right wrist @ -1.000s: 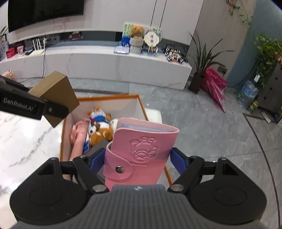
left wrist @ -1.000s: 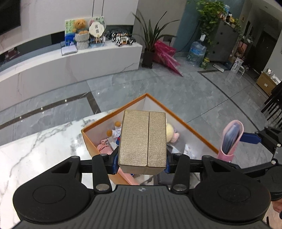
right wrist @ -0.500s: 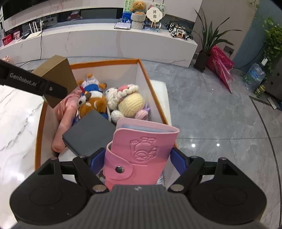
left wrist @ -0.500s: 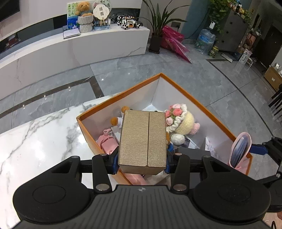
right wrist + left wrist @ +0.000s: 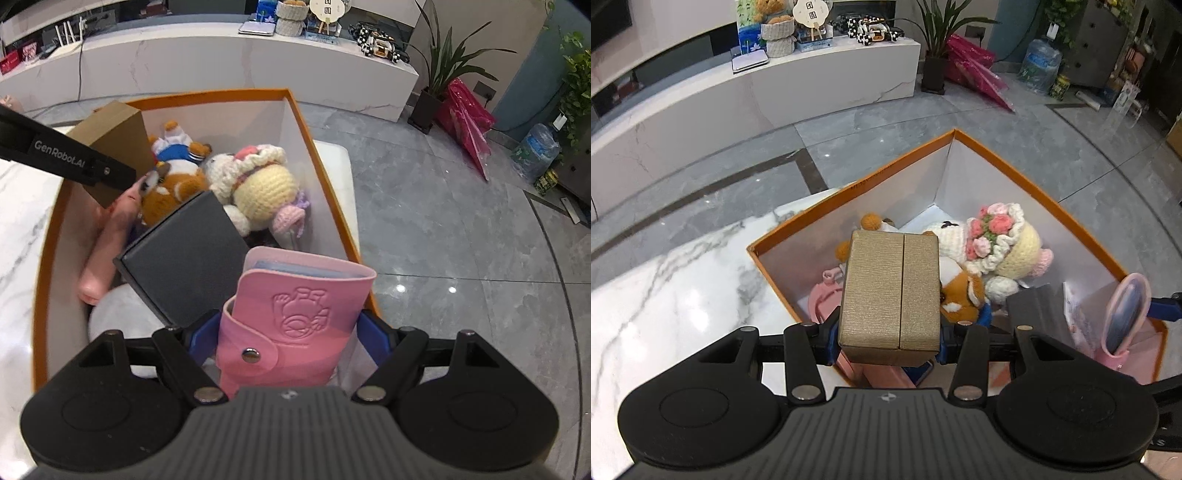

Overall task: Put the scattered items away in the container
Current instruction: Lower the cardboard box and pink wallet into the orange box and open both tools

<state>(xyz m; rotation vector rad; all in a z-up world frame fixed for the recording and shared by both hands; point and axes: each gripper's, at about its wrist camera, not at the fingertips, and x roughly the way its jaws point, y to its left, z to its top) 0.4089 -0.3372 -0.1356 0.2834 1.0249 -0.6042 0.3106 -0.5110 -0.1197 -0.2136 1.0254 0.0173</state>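
Gripping gold box [image 5: 890,291], left fingers [image 5: 833,339]; right fingers [image 5: 197,338] clamp pink wallet [image 5: 295,317].

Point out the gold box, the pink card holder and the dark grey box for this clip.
gold box [image 5: 890,295], left wrist view, on its ribbed top face.
pink card holder [image 5: 295,317], right wrist view, on the embossed front cover.
dark grey box [image 5: 188,258], right wrist view, on the middle of its flat lid.

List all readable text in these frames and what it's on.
"GenRobot.AI": white lettering on the black side of the left gripper, seen from the right wrist.
Printing on the orange box rim: too small to read.
Round white sign on the far counter: characters blurred, unreadable.
Pink card holder: embossed cartoon figure only, no words.
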